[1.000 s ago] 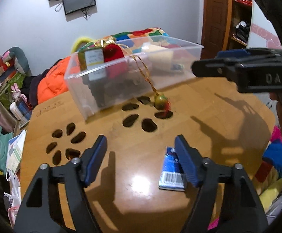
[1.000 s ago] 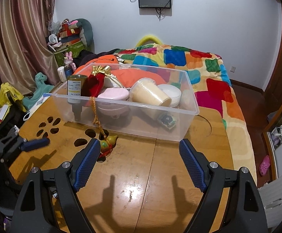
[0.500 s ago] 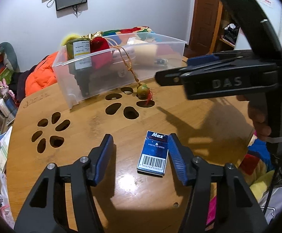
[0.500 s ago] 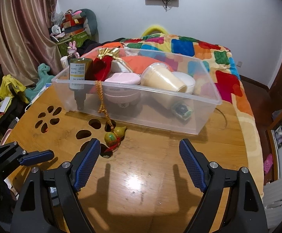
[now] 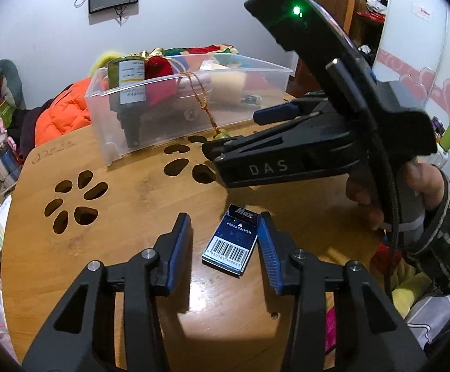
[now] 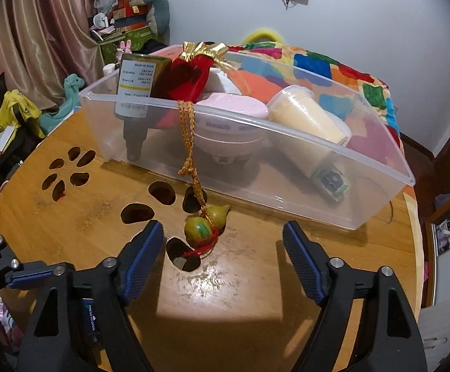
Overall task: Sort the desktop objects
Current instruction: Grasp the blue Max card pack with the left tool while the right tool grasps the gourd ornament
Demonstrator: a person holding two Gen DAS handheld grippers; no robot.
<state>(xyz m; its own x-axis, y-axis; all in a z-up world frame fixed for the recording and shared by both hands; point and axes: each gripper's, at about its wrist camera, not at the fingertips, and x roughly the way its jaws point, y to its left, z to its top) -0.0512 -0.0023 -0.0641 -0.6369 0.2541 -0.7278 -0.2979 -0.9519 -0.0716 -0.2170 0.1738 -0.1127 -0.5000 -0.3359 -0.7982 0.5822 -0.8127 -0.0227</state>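
Observation:
A small blue "Max" box [image 5: 230, 245] with a barcode lies flat on the wooden table [image 5: 125, 204]. My left gripper [image 5: 225, 235] is open and straddles it; the right finger touches its edge. My right gripper [image 6: 223, 241] is open and empty above the table, a green gourd charm [image 6: 200, 231] on a gold cord lying between its fingers. The cord hangs out of a clear plastic bin [image 6: 287, 183], which also shows in the left wrist view [image 5: 175, 124]. The bin holds a bottle, a red pouch, a pink bowl and a cream cup.
Paw-shaped cut-outs [image 5: 73, 201] pierce the tabletop. The right gripper's body [image 5: 311, 152] and the holding hand reach across the left wrist view above the blue box. A bed with a colourful quilt [image 6: 333, 68] lies behind the bin. Clutter [image 6: 11, 117] surrounds the table's left side.
My left gripper moved over the blue box and narrowed around it. My right gripper advanced toward the bin, so the gourd charm now lies between its fingers.

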